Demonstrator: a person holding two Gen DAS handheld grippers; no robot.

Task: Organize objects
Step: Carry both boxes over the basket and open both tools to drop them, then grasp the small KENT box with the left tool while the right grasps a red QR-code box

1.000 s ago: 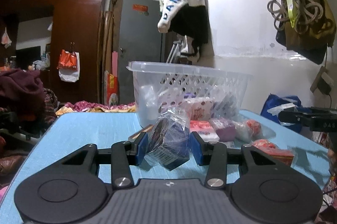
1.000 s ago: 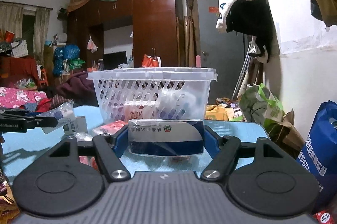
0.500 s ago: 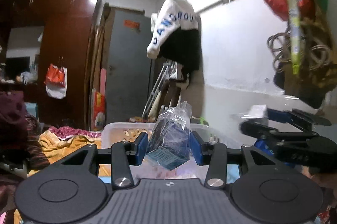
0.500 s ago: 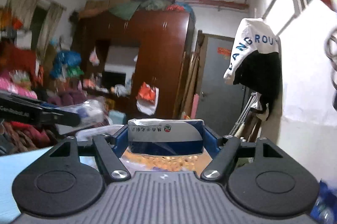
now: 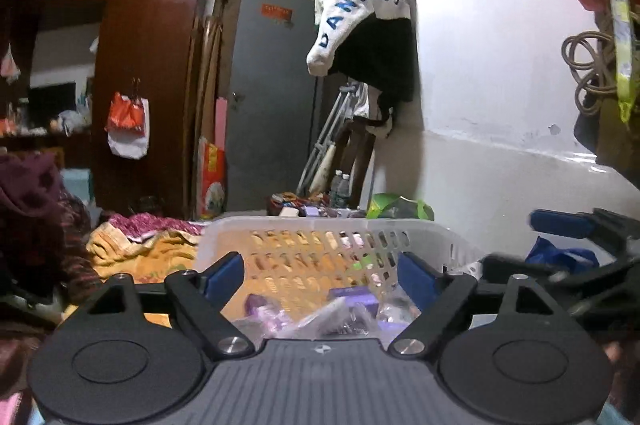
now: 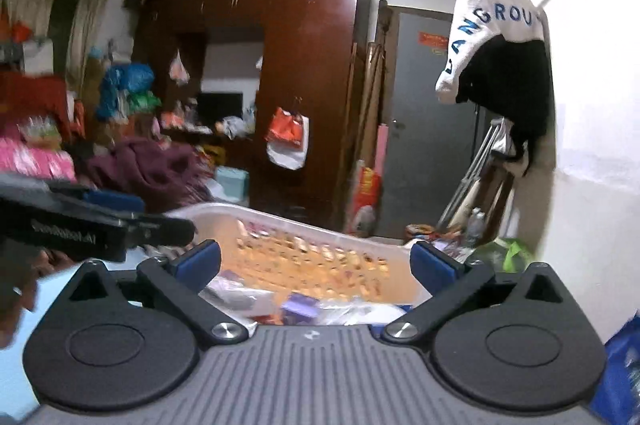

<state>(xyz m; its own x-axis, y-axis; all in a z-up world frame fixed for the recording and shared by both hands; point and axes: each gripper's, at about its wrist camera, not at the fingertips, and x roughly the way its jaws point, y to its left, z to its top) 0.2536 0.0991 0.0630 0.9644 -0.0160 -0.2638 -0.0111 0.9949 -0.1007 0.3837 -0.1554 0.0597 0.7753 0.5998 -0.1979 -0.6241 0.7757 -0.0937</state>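
Observation:
Both grippers hover over the white perforated plastic basket (image 5: 320, 225), which also shows in the right wrist view (image 6: 280, 221). My left gripper (image 5: 322, 275) is open and empty. Below it lie wrapped packets (image 5: 340, 317) and a purple box (image 5: 354, 295) inside the basket. My right gripper (image 6: 316, 261) is open and empty above more packets (image 6: 300, 305) in the basket. The right gripper shows at the right edge of the left wrist view (image 5: 580, 249). The left gripper shows at the left of the right wrist view (image 6: 88, 225).
A white wall (image 5: 500, 105) stands close on the right with hanging bags (image 5: 600, 25). A blue bag (image 6: 624, 365) sits low at the right. A dark wardrobe (image 6: 312, 85), a grey door (image 5: 272, 97) and piled clothes (image 5: 36, 217) fill the background.
Both grippers rose over the basket and opened. The wrapped dark box left my left gripper and the blue-and-white box left my right gripper, both into the basket.

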